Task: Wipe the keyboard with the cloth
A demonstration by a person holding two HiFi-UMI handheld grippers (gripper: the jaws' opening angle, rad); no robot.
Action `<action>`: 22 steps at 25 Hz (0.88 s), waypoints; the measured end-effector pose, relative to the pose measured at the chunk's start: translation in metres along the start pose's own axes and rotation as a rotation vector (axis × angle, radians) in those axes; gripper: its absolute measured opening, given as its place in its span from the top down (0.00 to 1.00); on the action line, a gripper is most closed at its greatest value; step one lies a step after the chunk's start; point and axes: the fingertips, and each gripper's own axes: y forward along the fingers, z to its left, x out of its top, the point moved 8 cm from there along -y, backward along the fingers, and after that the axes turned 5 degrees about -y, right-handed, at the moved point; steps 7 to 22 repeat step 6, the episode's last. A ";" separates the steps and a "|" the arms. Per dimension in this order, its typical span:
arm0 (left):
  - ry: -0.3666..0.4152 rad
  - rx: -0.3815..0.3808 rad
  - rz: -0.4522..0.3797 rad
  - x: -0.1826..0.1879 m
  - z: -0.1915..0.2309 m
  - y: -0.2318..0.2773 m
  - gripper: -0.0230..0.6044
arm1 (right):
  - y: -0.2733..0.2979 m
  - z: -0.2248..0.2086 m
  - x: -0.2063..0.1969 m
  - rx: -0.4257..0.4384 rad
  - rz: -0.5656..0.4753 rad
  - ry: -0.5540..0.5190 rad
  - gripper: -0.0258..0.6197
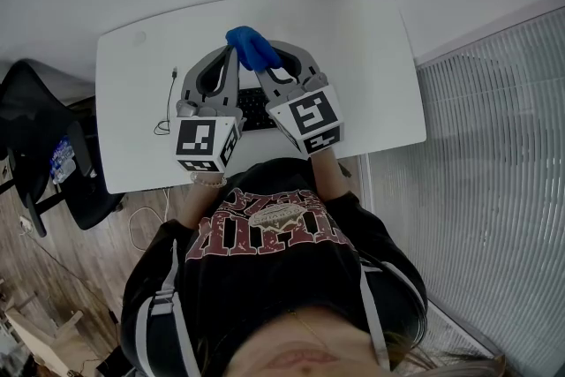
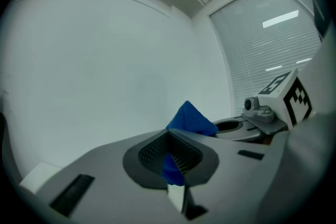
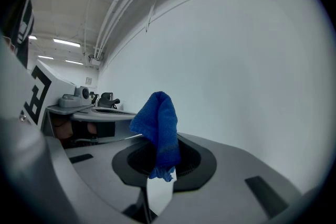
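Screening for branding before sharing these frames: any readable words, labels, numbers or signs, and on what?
No text reads clearly.
Print on sweatshirt: upside down, too blurred to read.
Legends on keyboard: too small to read.
Squares on marker cubes: patterns only, no words.

Black sweatshirt [image 1: 265,287] with dark-red chest lettering [image 1: 265,229]
Beyond that lettering, the grey curved-armed left gripper [image 1: 233,51] and right gripper [image 1: 270,64] each bear a white cube [image 1: 207,144] with black square markers
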 end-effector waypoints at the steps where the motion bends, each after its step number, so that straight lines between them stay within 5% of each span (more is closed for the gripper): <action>1: 0.000 0.000 0.000 0.001 -0.001 0.000 0.91 | -0.001 0.000 0.000 0.001 0.001 -0.002 0.86; 22: 0.001 0.002 -0.002 0.001 -0.004 -0.001 0.91 | -0.004 0.000 0.000 0.003 0.005 -0.009 0.86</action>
